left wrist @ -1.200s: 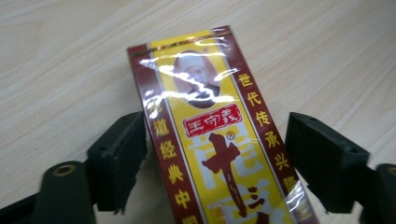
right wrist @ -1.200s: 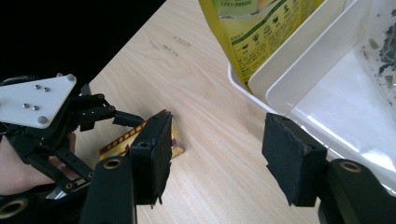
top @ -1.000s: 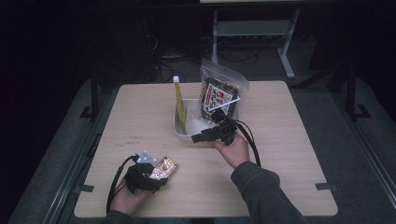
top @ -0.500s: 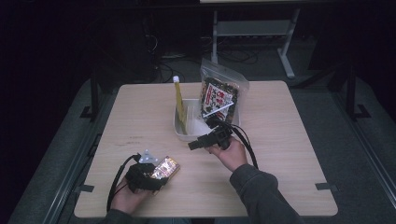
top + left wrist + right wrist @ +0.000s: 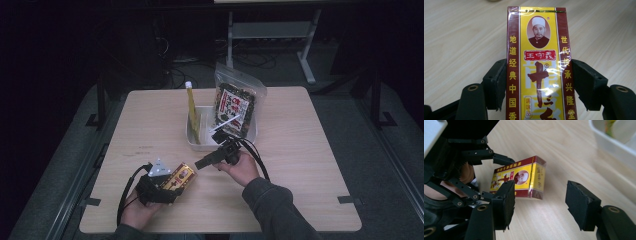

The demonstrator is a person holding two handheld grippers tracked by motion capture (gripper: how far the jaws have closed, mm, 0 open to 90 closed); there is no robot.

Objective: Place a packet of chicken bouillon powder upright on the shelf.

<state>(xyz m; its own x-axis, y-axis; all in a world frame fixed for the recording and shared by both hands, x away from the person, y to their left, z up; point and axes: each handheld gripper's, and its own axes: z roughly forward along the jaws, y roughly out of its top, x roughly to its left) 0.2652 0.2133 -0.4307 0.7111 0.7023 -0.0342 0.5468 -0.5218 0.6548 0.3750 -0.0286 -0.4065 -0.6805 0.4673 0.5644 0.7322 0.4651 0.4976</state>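
The right gripper point(image 5: 202, 163) has moved down toward the box point(image 5: 181, 176), open and empty. The left gripper point(image 5: 170, 184) holds the box. Next, I think, it grabs the free end.

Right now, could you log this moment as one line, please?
left gripper: shut on spice box | right gripper: open, facing box | white tray: behind

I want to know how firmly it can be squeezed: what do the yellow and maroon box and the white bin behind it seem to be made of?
The box looks like thin cardboard under glossy clear film: sharp printed edges, wrinkled shine. It may dent. The bin seems to be translucent white plastic, going by its smooth, rounded rim.
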